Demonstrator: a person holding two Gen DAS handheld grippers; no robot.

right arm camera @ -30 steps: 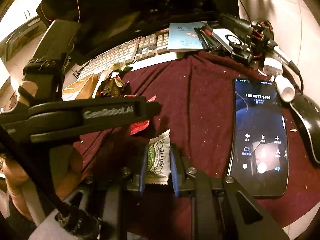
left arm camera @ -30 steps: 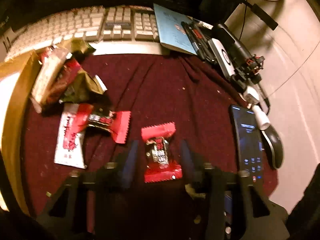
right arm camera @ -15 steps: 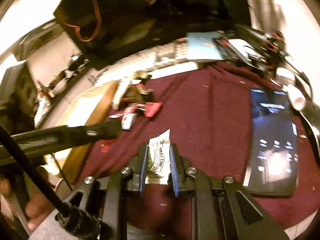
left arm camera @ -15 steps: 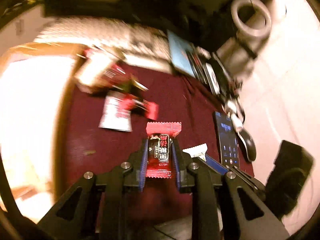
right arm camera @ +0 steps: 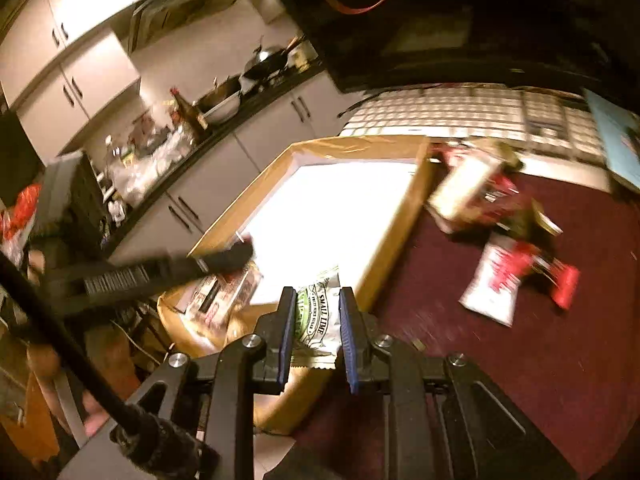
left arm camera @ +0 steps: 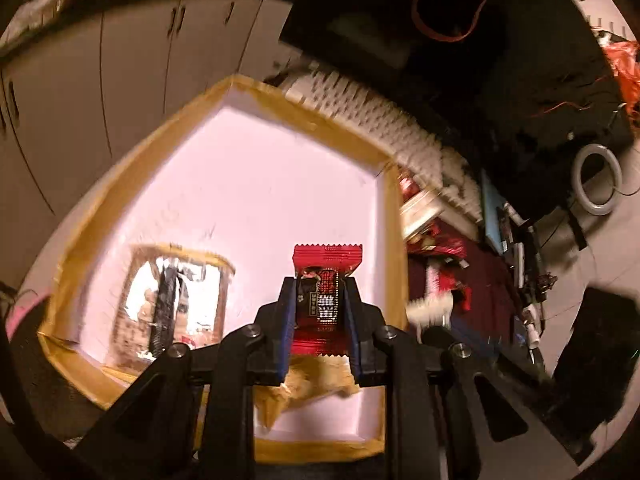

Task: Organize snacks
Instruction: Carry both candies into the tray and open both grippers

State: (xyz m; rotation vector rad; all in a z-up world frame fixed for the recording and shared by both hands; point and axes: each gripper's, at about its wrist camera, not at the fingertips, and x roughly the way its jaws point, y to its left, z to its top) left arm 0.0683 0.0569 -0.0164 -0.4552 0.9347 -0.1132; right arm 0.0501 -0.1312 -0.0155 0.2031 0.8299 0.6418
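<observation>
My left gripper [left arm camera: 320, 296] is shut on a red candy packet [left arm camera: 326, 280] and holds it above the white inside of a box with tan taped rim [left arm camera: 304, 120]. My right gripper [right arm camera: 318, 312] is shut on a white and green lime snack packet [right arm camera: 320, 312] over the box's near right rim [right arm camera: 404, 216]. A pile of loose snack packets [right arm camera: 488, 208] lies on the dark red cloth right of the box; it also shows in the left wrist view [left arm camera: 436, 248]. A printed packet [left arm camera: 176, 300] lies inside the box at the left.
A white keyboard [right arm camera: 460, 112] lies behind the box and the pile. A red and white packet [right arm camera: 516, 276] lies apart on the cloth [right arm camera: 520, 360]. The left gripper's arm [right arm camera: 160, 272] crosses the right wrist view. A dark monitor [left arm camera: 440, 20] stands behind.
Both grippers have swung left from above the cloth to the box, each still carrying its packet. The left gripper closed on the red candy a second ago.
</observation>
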